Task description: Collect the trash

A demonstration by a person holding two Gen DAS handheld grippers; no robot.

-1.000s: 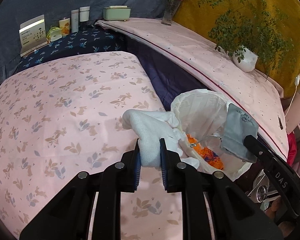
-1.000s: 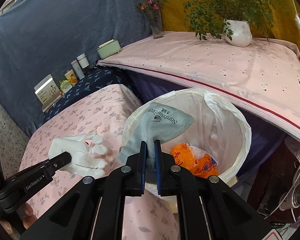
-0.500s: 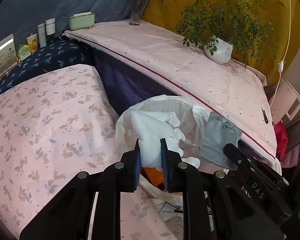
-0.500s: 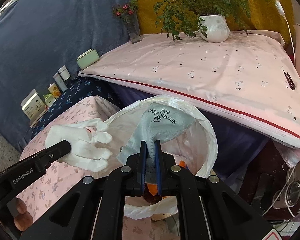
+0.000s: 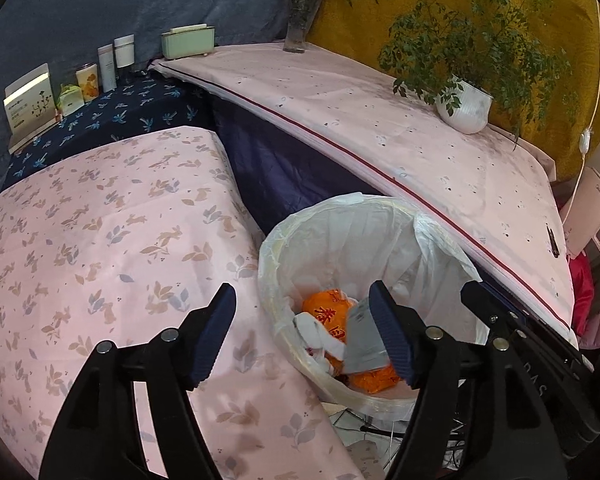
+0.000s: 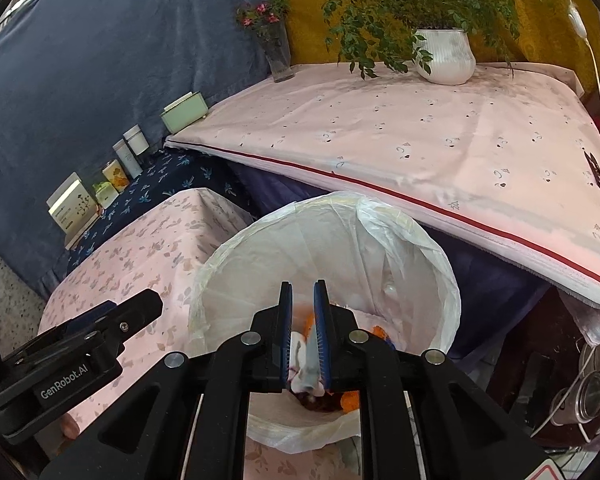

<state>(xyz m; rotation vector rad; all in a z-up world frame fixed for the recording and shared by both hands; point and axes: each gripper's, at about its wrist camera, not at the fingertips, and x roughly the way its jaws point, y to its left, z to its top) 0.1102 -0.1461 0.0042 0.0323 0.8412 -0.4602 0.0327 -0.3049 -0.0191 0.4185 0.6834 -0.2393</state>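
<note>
A round bin lined with a white plastic bag (image 5: 340, 216) (image 6: 416, 248) stands between the flowered pink table and the long pink counter. Inside lie an orange wrapper (image 5: 328, 312), the white glove (image 5: 312, 330) and the grey cloth (image 5: 362, 336). My left gripper (image 5: 304, 336) is wide open and empty over the bin's near rim. My right gripper (image 6: 303, 336) hangs over the bin's mouth with its jaws a narrow gap apart; the white glove (image 6: 298, 364) and grey cloth (image 6: 313, 360) show through the gap, lying below in the bin.
The flowered pink table (image 5: 100, 240) is to the left of the bin. The long pink counter (image 5: 420, 148) behind carries a white plant pot (image 5: 464, 106), a flower vase (image 5: 298, 32) and a green box (image 5: 188, 42). Bottles and cartons (image 5: 100, 72) stand on the dark blue cloth.
My left gripper has opened and the white glove has dropped into the bin. My right gripper has parted and the grey cloth has fallen in too.
</note>
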